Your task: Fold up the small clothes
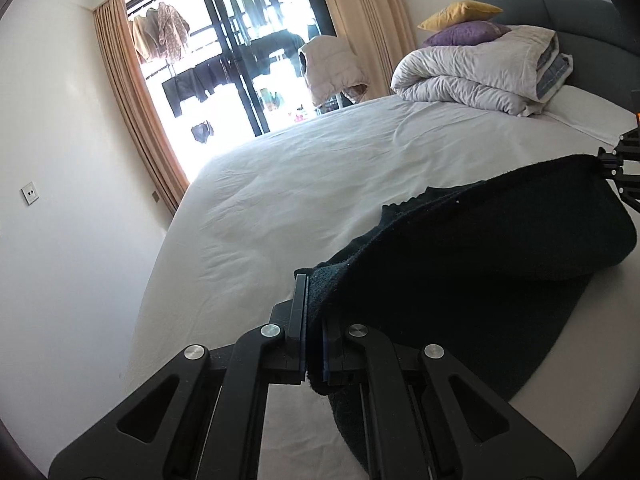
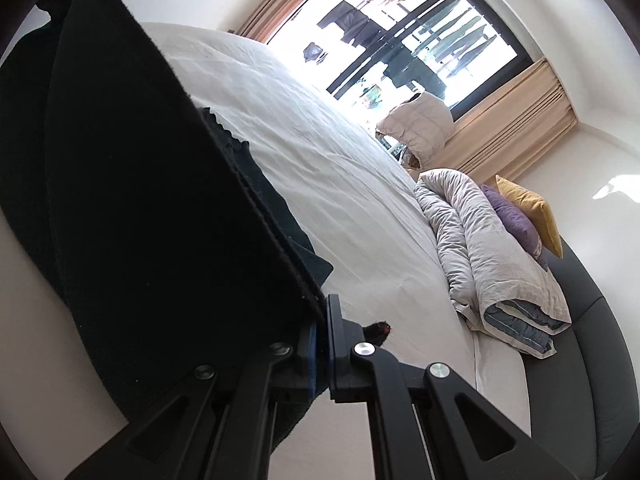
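The left claw (image 1: 308,296) is clenched on one corner of a black garment (image 1: 480,248), the cloth pinched between its pads and spilling out past them. The right claw (image 2: 320,320) is clamped the same way on the opposite corner, its blue pads pressed tight on the hem. In the left view the right claw shows at the far edge, with the top hem stretched between the two.

The garment hangs from that hem and its lower part sags onto the white bed (image 1: 300,184) — so it is half lifted, not spread out flat. A ribbed edge of a second layer peeks out behind the front one, which suggests a doubling, though I cannot tell whether that is a finished fold or just how the cloth is made.

By my reading the fold is under way: both corners are gripped and raised, but the piece is not yet laid down, creased or squared. Further off, a folded duvet (image 1: 480,72) and two cushions lie by the headboard.
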{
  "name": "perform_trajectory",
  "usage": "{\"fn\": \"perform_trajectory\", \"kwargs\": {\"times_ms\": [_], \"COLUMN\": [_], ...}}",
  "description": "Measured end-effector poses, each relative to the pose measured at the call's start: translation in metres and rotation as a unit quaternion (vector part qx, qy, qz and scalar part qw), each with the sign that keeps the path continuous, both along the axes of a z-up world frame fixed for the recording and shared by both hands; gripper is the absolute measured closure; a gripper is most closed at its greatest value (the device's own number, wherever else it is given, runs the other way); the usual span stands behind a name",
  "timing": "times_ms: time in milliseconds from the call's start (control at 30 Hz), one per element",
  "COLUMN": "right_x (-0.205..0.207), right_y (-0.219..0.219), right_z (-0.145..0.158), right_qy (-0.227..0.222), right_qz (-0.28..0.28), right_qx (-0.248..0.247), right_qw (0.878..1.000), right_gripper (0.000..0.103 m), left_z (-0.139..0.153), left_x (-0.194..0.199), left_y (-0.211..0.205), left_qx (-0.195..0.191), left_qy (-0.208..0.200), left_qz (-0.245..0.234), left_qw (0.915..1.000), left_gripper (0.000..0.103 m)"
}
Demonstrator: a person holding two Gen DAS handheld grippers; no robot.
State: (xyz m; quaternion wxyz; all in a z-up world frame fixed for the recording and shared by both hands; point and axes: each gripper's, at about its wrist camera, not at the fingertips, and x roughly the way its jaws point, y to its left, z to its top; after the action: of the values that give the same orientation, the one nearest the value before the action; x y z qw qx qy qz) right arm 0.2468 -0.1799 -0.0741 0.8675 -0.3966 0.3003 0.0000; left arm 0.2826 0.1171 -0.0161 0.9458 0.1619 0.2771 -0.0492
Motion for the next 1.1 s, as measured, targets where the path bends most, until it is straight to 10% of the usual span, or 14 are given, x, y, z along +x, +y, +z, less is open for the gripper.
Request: {"fn": "perform_trajectory", "kwargs": {"times_ms": [667,867,1000,1100], "right_x": [0.182,0.205,0.207,0.197], "right_y": [-0.011,-0.019,-0.032,-0.058], "right_z": [-0.05,-0.062,-0.05,-0.025], "right_qy": [0.121,0.118,0.085,0.055], "right_qz": [-0.044,-0.082,-0.113,-0.142], "right_qx": [0.015,0.046,0.065,0.132], "right_qw": [0.992,0.988,0.988,0.979], "right_gripper": [0.099,0.08,0.026,0.026], "left_z": [-0.09,-0.116,-0.117,-0.105], "left_x": [0.172,0.205,0.213,0.208], "left_y": [0.003,-0.005,-0.004,0.014], "left_qx": [0.02,0.039,0.02,0.001], "left_qy": [0.119,0.141,0.149,0.14], "left_qz": [0.027,0.039,0.05,0.062], "left_qw": [0.9923,0.9885,0.9875,0.9882], "left_gripper": [0.1,0.094,0.087,0.042]}}
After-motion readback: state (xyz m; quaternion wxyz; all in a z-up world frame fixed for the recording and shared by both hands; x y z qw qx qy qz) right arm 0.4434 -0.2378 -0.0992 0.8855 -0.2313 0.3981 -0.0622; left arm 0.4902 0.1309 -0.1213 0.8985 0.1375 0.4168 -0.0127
